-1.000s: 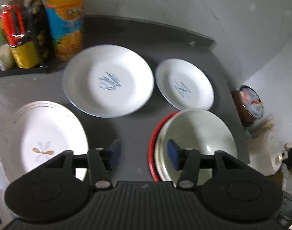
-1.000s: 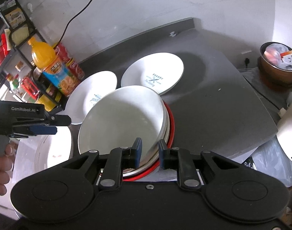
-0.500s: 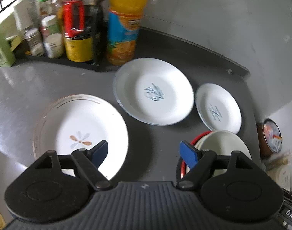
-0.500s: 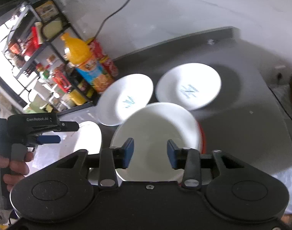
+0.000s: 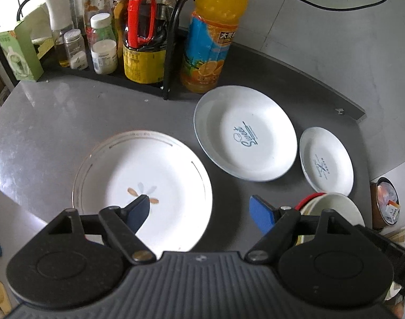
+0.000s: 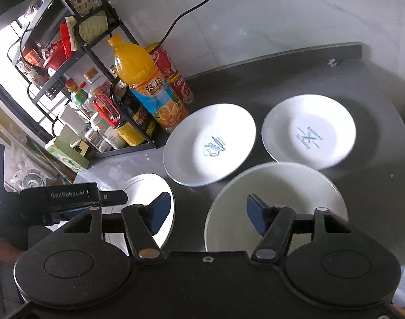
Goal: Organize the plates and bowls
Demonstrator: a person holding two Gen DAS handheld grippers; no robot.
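Left gripper [image 5: 199, 210] spread wide, empty, above flower plate [image 5: 149, 180] on grey counter [image 5: 48, 122]. Right gripper [image 6: 205, 214] likewise spread, empty, over white bowl [image 6: 282, 186]. "Sweet" plate [image 5: 245, 133] and smaller bakery plate [image 5: 326, 162] side by side near juice bottle [image 5: 213, 34].

Near my left: wide white gold-rimmed flower plate [image 5: 149, 178], flat.
Middle: white "Sweet" plate [image 5: 245, 133], small white plate [image 5: 326, 160].
Near my right: cream bowl [image 6: 277, 199] on red-rimmed dish [image 5: 306, 199].

My left tool [image 5: 199, 211] hides the near edge of the flower plate [image 5: 160, 175] and most of the bowl stack [image 5: 332, 207].
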